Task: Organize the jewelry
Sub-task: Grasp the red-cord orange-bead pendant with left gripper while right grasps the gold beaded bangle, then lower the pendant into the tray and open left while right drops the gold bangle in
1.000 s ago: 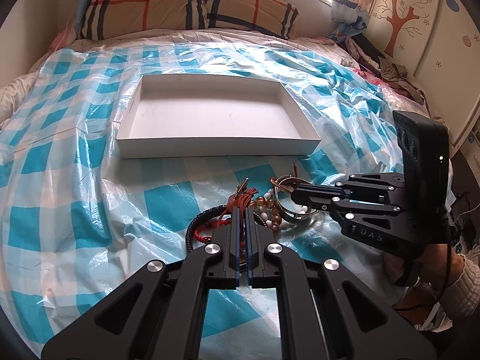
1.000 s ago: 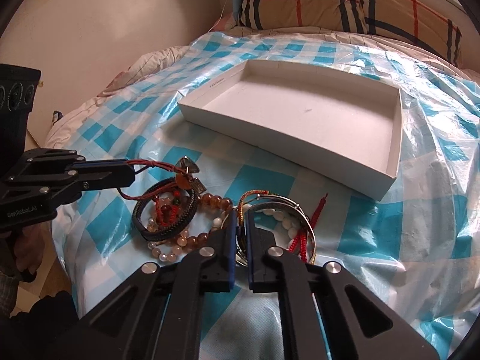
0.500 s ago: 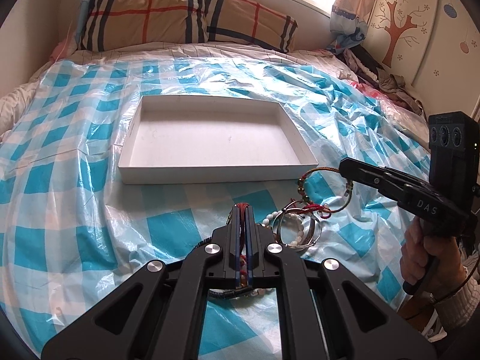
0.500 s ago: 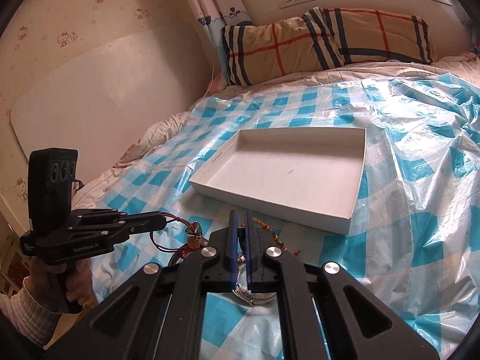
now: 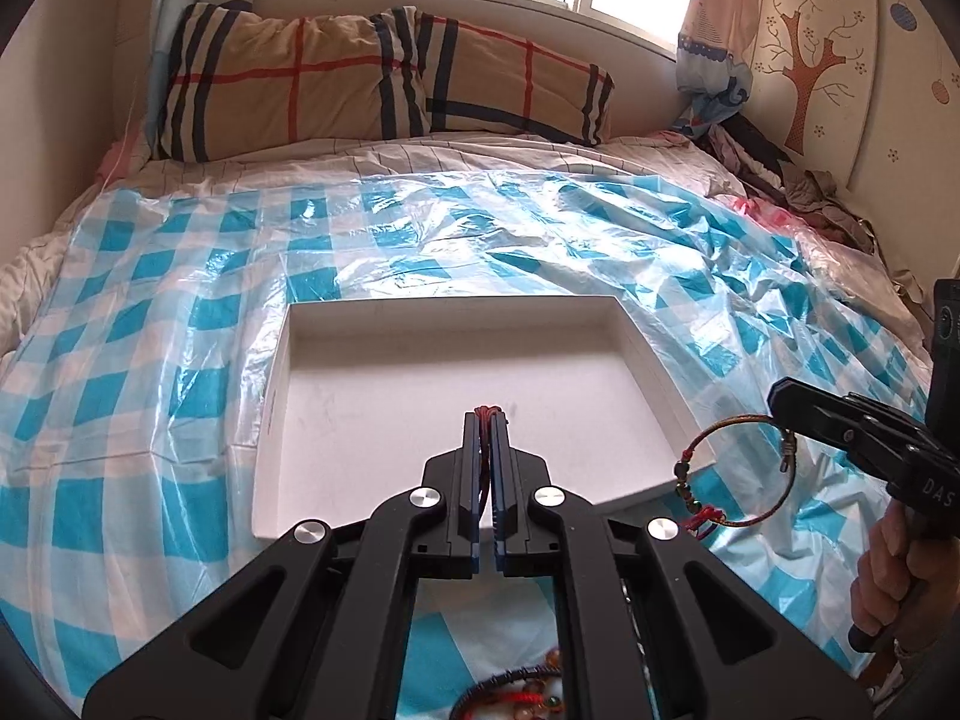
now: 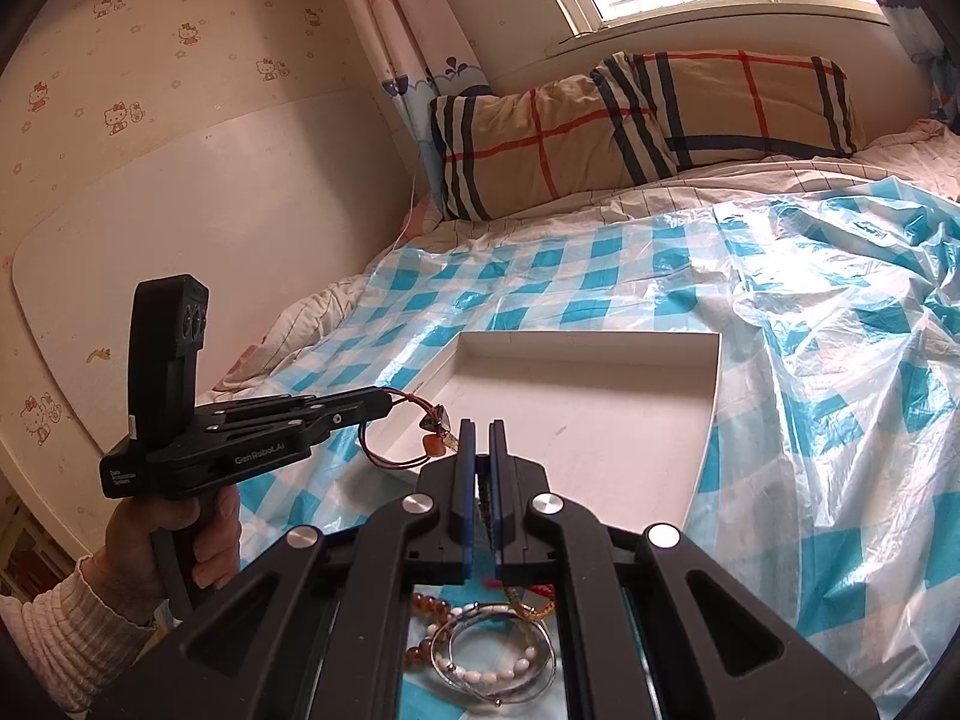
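Observation:
My left gripper (image 5: pixel 486 420) is shut on a red cord bracelet (image 6: pixel 384 441) with a metal charm and an orange bead, held in the air above the near left corner of the white tray (image 5: pixel 273 396). It also shows in the right wrist view (image 6: pixel 384 401). My right gripper (image 6: pixel 479 429) is shut on a multicoloured woven cord bracelet (image 5: pixel 741 471), which hangs as a loop beside the tray's near right corner. It also shows in the left wrist view (image 5: pixel 777 399). The tray (image 6: pixel 708 414) holds nothing.
Several other bracelets, with pearl, amber bead and silver bangle, lie on the blue-checked plastic sheet (image 5: pixel 150 396) below my right gripper (image 6: pixel 492 657). More beads lie below my left gripper (image 5: pixel 528 699). Plaid pillows (image 5: pixel 384 78) lie at the bed's head.
Both grippers have risen from the pile of jewelry, each with a bracelet, and moved forward to the tray's near edge. The held bracelets now hang in the air.

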`<control>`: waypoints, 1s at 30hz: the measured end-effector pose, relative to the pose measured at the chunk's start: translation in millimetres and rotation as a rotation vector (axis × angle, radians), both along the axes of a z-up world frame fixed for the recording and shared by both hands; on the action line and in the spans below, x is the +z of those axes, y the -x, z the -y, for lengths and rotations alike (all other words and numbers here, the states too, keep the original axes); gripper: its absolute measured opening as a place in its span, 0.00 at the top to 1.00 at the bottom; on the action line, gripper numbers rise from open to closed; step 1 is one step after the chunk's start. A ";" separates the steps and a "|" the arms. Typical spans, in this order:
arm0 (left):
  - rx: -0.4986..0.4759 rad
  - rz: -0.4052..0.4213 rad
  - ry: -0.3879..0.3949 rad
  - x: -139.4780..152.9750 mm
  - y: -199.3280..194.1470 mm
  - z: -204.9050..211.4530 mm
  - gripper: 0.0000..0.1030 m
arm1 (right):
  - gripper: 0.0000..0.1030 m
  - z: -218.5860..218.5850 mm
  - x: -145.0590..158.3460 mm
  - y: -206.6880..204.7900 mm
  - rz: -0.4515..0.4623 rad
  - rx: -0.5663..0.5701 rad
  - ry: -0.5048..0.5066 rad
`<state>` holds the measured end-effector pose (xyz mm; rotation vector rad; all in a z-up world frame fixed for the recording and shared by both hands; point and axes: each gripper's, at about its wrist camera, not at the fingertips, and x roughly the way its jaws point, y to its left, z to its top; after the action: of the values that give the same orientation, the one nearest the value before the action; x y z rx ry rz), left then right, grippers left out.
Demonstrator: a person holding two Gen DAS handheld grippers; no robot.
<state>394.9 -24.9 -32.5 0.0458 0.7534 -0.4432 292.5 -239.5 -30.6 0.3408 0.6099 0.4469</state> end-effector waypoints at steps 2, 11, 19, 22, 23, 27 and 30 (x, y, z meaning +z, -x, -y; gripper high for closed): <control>0.015 0.007 -0.025 -8.1 -15.1 0.3 0.97 | 0.95 0.0 -0.9 -6.0 0.003 -0.003 -0.003; 0.018 -0.202 -0.099 -71.4 -34.5 -5.0 0.97 | 0.95 -1.6 -1.9 -12.9 0.009 -0.004 -0.007; -0.050 -0.219 -0.125 -65.1 16.8 -1.8 0.97 | 0.95 -1.8 2.7 -13.5 0.021 -0.010 -0.007; -0.058 -0.210 -0.126 -59.7 28.8 -5.2 0.97 | 0.95 -7.7 -1.5 -19.9 0.020 -0.009 -0.003; -0.057 -0.207 -0.128 -58.8 30.5 -6.8 0.97 | 0.95 -10.3 -4.6 -23.9 0.016 -0.008 0.003; -0.023 -0.213 -0.120 -59.2 29.6 -18.4 0.97 | 0.75 -15.1 -31.5 -45.4 -0.098 -0.006 0.024; -0.010 -0.205 -0.115 -55.8 32.2 -26.1 0.96 | 0.52 -2.5 -37.2 -32.8 -0.112 -0.053 0.007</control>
<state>362.6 1.3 -88.3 0.1124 0.9806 -0.4177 325.3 -237.0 -67.8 0.3757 0.7094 0.3767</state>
